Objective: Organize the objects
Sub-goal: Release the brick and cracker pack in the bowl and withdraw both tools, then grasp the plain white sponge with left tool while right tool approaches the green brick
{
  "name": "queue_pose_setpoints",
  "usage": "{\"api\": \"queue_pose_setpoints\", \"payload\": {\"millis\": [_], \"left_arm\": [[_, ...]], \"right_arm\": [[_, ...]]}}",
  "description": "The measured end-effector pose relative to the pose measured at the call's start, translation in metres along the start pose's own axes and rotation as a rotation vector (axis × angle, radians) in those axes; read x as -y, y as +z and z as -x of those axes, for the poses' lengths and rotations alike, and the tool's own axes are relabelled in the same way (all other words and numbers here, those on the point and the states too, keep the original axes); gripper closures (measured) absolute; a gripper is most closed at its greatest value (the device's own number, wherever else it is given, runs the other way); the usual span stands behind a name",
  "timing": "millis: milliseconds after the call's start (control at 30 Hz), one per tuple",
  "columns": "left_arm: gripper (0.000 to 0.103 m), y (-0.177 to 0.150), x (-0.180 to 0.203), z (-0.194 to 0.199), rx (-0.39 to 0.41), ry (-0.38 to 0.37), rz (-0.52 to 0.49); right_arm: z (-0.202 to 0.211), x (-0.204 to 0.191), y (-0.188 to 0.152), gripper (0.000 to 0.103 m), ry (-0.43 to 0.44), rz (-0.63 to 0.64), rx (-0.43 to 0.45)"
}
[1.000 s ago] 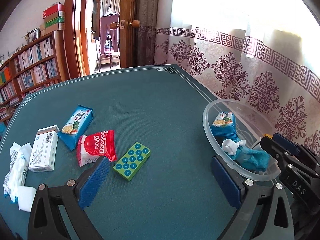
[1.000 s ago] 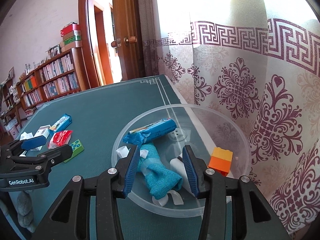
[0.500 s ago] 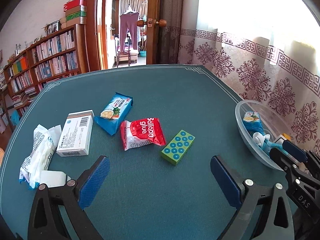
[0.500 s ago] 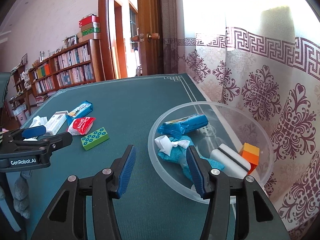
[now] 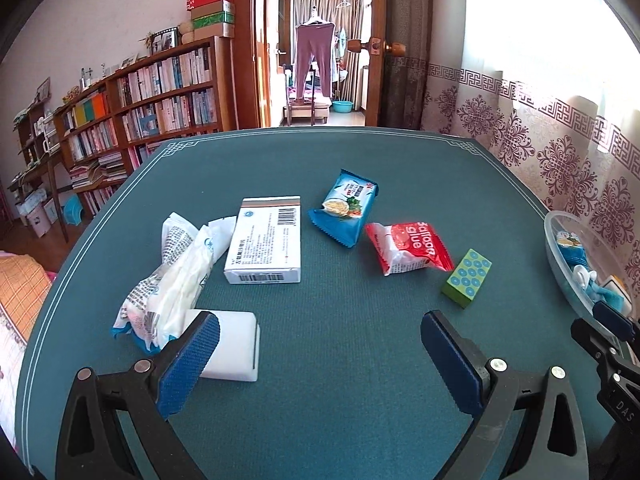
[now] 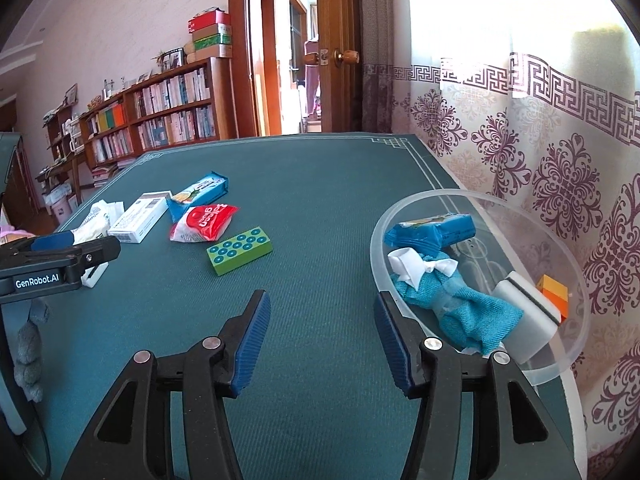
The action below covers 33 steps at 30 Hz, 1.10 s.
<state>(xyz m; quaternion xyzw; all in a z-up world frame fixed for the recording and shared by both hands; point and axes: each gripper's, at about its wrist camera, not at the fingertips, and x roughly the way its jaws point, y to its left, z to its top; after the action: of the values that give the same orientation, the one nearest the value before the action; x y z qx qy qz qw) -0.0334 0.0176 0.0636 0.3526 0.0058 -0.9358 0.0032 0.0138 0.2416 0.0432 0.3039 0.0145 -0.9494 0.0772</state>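
Left gripper [image 5: 318, 346] spread wide, nothing between the jaws, bare green table [image 5: 340, 400] under it at bottom centre of the left wrist view; its left pad overlaps a white block [image 5: 234, 346] lying lower left. Right gripper [image 6: 320, 338] partly spread and empty, last two readings near level so jaws not clearly moving, only cloth between the pads at bottom centre of the right wrist view; right pad sits just in front of the rim of the clear bowl [image 6: 576, 280] at right of frame, contact cannot tell. In the bowl: blue snack pack [image 6: 434, 230] toward the far side, teal cloth with white bow [image 6: 452, 304] in the middle, white-grey sponge [image 6: 528, 316] and orange brick [image 6: 554, 292] toward the right wall. Loose on the table, left wrist view: green studded brick [image 5: 466, 278] right of centre, red Balloon glue packet [image 5: 408, 248] just left of it, blue noodle packet [image 5: 346, 208] above that, white barcode box [image 5: 264, 240] centre left, crumpled white wrapper [image 5: 168, 280] at far left touching the box. All five lie well apart from the bowl, whose edge shows at the right border. Bookshelf [image 5: 140, 116] upper left, open door [image 5: 316, 60] top centre, patterned curtain [image 5: 560, 152] right
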Motion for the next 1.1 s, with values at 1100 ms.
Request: {"api": "queue_pose_setpoints", "payload": {"millis": [1100], "left_arm": [[0.033, -0.016, -0.058, -0.036, -0.085, 0.1, 0.044]], "right_arm": [[-0.009, -0.038, -0.009, 0.041, 0.096, 0.065, -0.055]]}}
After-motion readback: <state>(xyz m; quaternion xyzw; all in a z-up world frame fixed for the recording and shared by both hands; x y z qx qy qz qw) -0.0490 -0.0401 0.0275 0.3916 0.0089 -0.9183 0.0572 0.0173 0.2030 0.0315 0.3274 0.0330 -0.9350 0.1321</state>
